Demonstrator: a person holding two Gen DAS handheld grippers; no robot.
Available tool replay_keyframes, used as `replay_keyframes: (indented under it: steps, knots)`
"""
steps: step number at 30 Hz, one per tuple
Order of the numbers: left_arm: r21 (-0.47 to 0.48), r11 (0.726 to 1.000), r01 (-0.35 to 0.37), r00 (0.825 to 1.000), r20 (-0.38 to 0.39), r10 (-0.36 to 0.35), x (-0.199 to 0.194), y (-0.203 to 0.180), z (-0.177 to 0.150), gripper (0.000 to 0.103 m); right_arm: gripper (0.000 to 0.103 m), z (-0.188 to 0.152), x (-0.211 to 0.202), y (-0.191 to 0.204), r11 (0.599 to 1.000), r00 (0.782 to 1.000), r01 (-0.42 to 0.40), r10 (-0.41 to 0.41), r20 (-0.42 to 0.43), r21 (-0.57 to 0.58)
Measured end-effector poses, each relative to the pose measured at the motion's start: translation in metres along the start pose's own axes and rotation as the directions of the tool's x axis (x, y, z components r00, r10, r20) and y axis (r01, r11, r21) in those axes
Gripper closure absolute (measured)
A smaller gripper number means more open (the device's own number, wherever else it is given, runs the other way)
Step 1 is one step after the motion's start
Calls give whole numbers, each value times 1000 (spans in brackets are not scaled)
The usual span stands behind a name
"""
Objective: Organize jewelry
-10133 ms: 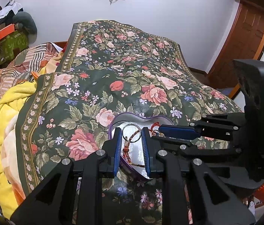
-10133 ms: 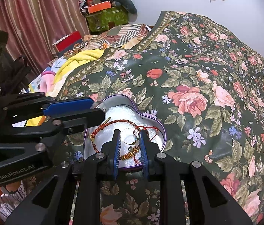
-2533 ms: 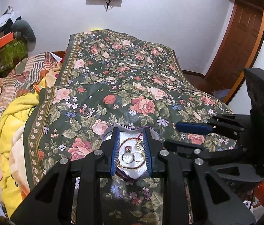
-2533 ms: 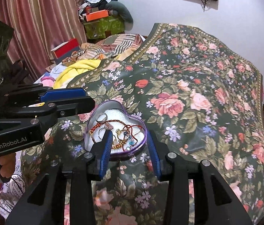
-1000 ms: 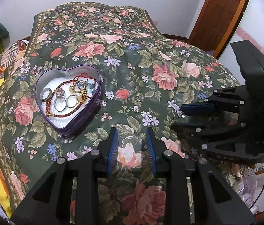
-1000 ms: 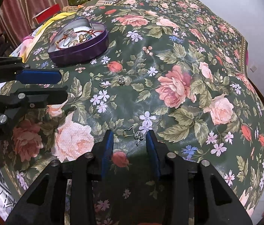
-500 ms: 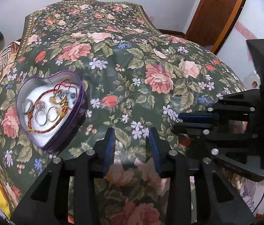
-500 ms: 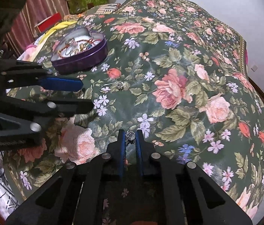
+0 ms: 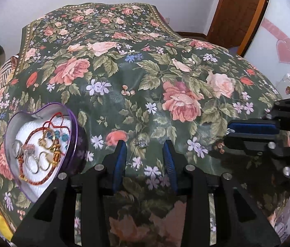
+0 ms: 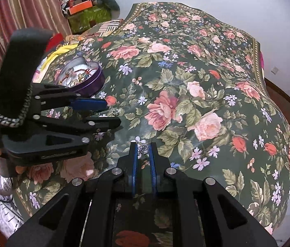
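Observation:
A purple heart-shaped tin (image 9: 74, 123) with white lining holds rings, earrings and a red cord bracelet. It lies on the floral bedspread at the left; it also shows in the right wrist view (image 10: 95, 80). A small silver earring (image 9: 142, 143) lies on the cloth between the tips of my open left gripper (image 9: 144, 146). My right gripper (image 10: 143, 147) is shut on a second silver earring (image 10: 143, 148), held just above the cloth. In the left wrist view the right gripper (image 9: 230, 131) is at the right.
The dark green floral bedspread (image 9: 145, 72) covers the whole bed. Yellow and striped blankets (image 10: 62, 51) are piled at its left side. A wooden door (image 9: 237, 10) stands at the far right, boxes and clothes (image 10: 87, 10) by the curtain.
My right gripper has lifted slightly with the earring pinched in it. My left gripper has moved forward until the other earring sits between its open fingers.

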State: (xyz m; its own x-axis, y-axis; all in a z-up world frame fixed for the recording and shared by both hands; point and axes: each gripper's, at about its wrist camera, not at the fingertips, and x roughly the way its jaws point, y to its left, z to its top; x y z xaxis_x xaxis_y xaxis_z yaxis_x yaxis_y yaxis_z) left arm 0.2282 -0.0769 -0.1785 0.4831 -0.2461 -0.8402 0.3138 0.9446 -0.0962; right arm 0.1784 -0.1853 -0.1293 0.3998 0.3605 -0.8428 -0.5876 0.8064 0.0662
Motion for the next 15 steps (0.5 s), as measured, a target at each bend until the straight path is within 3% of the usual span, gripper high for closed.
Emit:
replay_keyframes:
  steps: [8,15]
  knots:
    - [22,999,-28,1000,13,27,6,-2,4,91,93,-1,-1,-4,1000,1000,-11,11,7,14]
    - [34,999,-23,999,43,21,-3,-5,1,91,93,2,-3,-5,1000,1000,-9,9,18,20]
